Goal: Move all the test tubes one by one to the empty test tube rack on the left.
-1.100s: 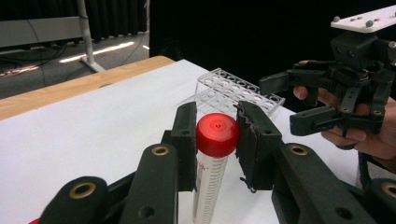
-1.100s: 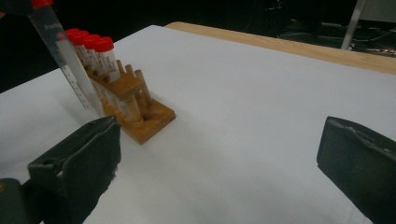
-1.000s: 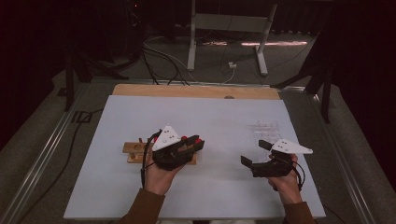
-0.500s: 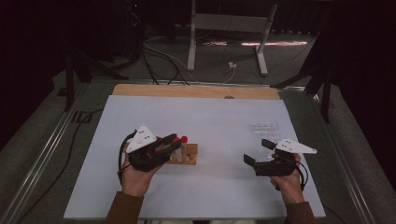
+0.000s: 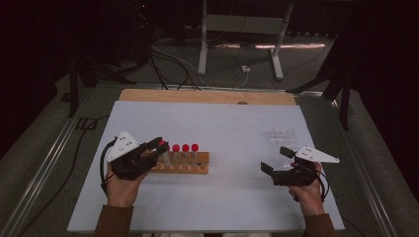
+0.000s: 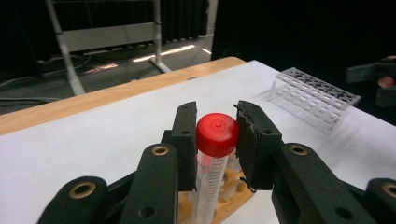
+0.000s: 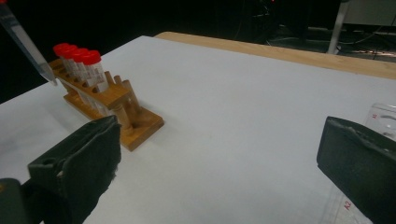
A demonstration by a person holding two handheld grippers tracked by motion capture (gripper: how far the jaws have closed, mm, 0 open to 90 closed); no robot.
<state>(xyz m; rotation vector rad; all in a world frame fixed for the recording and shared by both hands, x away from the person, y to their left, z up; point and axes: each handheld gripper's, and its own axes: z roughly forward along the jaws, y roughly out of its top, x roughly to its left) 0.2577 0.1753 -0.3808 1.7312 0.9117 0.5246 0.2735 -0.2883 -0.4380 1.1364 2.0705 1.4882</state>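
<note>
At the left end of the wooden tube rack, the left gripper has its jaws clamped on the red cap of a centrifuge tube, pads pressing the cap from both sides. Tube looks lifted clear of the rack: in the right gripper view its clear tapered tip hangs tilted, just above and beside the rack's left end, long axis slanted rather than upright. Three other red-capped tubes stand upright in the rack, just right of the held one. Clear plastic rack lies well apart on the right side of the white mat, far of the right gripper, whose jaws stand wide apart with nothing between them. Likely next move: carry the tube rightward across the mat to the clear rack. Right hand is nearer that rack, left hand has the tube. Tilt needs straightening before any insertion.
</note>
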